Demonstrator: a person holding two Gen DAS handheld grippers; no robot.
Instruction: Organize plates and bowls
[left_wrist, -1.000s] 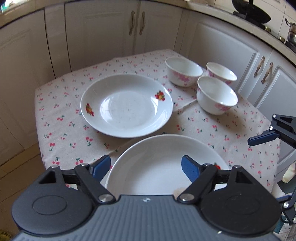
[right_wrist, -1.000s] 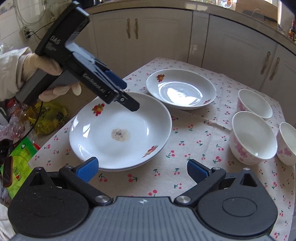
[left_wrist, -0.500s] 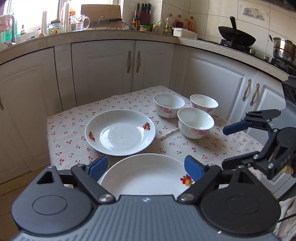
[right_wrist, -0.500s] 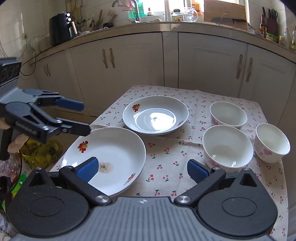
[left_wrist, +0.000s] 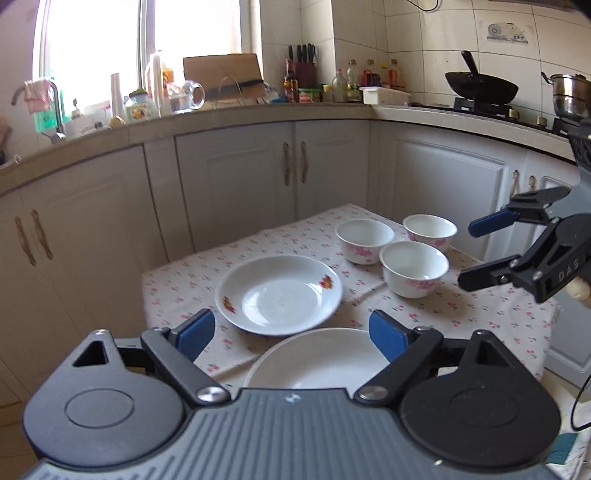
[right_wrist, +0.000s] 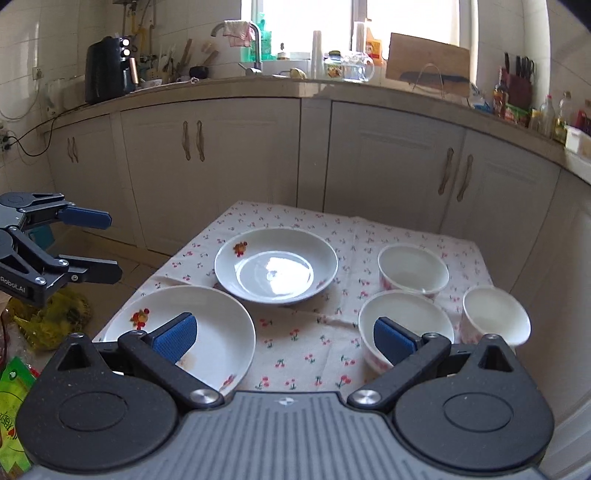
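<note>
Both tongs released, holding nothing: left tongs (left_wrist: 291, 332) above the near plate (left_wrist: 317, 360) at the bench's (right_wrist: 472, 254) front edge; right tongs (right_wrist: 284, 338) raised over the near edge. Far plate (right_wrist: 276, 265) mid-cloth. Three bowls (right_wrist: 413, 271) clustered toward the right edge, rims close together.
</note>
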